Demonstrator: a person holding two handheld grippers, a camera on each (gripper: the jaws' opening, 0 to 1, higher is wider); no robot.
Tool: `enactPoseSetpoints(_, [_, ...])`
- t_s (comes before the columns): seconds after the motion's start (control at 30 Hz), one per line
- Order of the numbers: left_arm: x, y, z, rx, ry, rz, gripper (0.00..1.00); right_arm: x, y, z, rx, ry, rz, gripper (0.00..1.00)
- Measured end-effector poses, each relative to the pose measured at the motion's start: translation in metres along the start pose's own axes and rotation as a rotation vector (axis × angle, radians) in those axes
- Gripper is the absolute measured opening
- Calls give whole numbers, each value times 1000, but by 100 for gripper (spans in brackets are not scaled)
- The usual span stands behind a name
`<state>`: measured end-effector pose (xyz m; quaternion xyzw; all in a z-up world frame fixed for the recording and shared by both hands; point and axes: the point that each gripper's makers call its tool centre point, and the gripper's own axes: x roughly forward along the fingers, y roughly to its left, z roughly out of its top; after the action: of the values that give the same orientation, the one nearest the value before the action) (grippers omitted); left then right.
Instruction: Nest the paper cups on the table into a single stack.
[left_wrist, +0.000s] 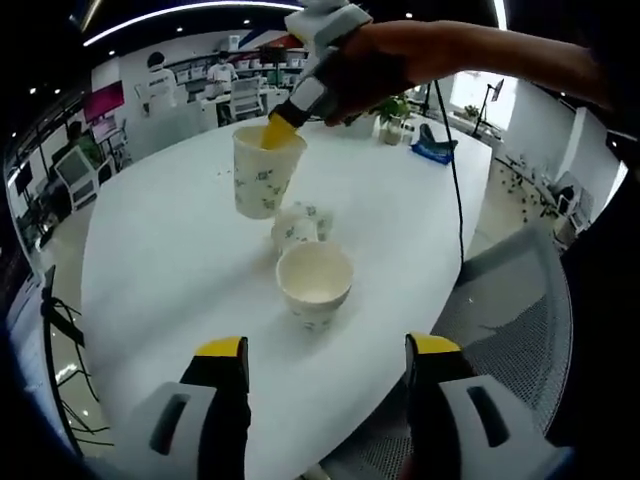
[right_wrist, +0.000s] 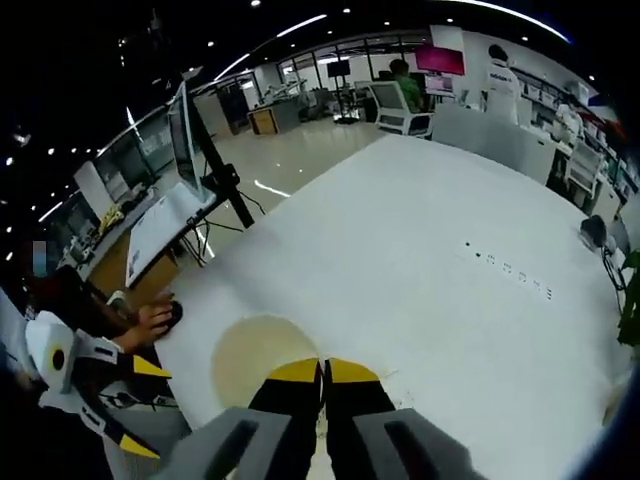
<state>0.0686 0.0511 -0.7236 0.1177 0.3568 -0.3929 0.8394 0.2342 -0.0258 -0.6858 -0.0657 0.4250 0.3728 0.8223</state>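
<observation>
Paper cups, three, white with a small green print, on the white oval bench.

Item one: tall paper cup, upright, far of centre on the bench in the left gripper view. The right tool, held in a person's hand, has its yellow tips at this cup's rim, one tip inside the mouth; the tips sit close together and pinch the rim. In the right gripper view the same cup shows from above as a pale round mouth just ahead of the right tool, whose two yellow-tipped fingers are pressed almost together with the cup wall between them.

Item two: short paper cup, upright, mouth open, nearest the left tool, near the bench centre.

Item three: tipped paper cup, lying on its side between the other two, touching or nearly touching the short one; its far side is hidden behind that cup's rim.

Left tool: fingers spread wide, holding nothing, short of the short cup. It also appears at the lower left of the right gripper view, cut off by the edge.

Also seen: potted plant and a blue object at the far bench end, too small to identify; grey mesh chair beside the bench; monitor on a stand off the bench.
</observation>
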Motion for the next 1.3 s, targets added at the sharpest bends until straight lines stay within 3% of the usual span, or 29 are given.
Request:
enactPoseSetpoints(0.23, [5, 3, 4, 6, -11, 5, 62, -7, 15, -12, -45, 30, 24, 0])
enactPoseSetpoints(0.7, [5, 9, -1, 0, -7, 14, 62, -18, 32, -21, -91, 52, 60, 0])
enactPoseSetpoints(0.9, [3, 11, -3, -4, -6, 17, 62, -16, 35, -24, -107, 73, 80, 0])
enactPoseSetpoints(1.1, [2, 11, -4, -6, -6, 16, 62, -13, 57, -37, -134, 100, 108, 0])
enactPoseSetpoints(1.3, [4, 14, -6, -6, -3, 15, 62, -9, 66, -43, -142, 116, 128, 0])
